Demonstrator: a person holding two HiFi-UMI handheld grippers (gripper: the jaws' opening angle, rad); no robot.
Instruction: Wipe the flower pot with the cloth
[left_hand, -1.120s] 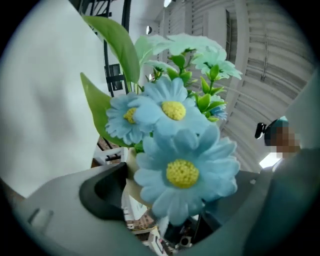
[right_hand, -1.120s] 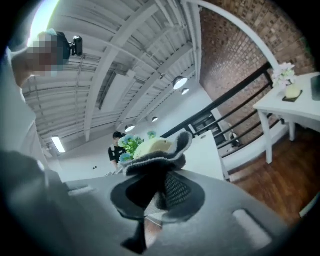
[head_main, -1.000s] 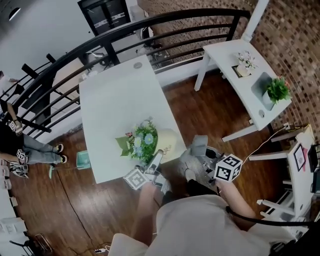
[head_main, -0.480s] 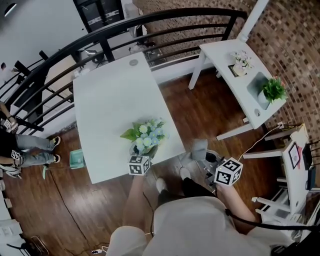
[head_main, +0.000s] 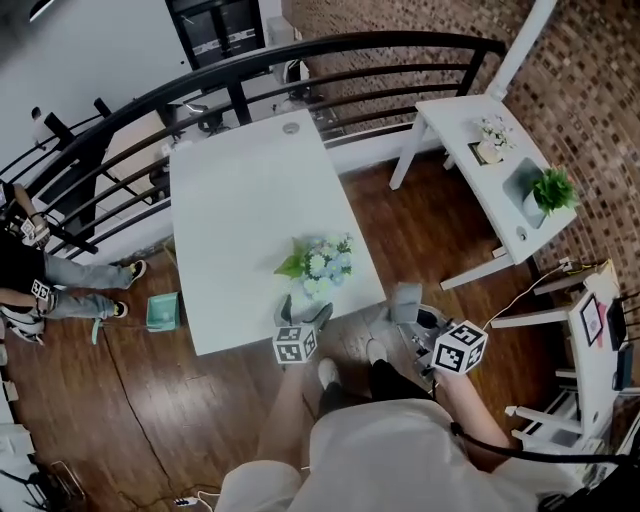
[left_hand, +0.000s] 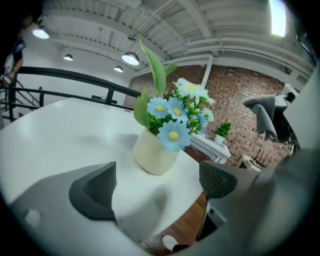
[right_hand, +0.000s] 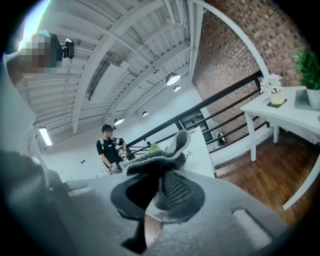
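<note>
White table (head_main: 240, 220), wood floor (head_main: 430, 230); left gripper (head_main: 305, 312) fingers just parted, empty; right gripper (right_hand: 159, 192) fingers clamping cloth (right_hand: 161, 159).

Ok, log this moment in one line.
left gripper: jaws just opening, empty | flower pot: upright on table | right gripper: shut on cloth

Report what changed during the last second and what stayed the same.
The left tongs set the flower pot, earlier tilted at the edge, upright on the white table. They have just been opening and have let it go; nothing is between them. The right tongs stayed shut on the grey cloth.
</note>
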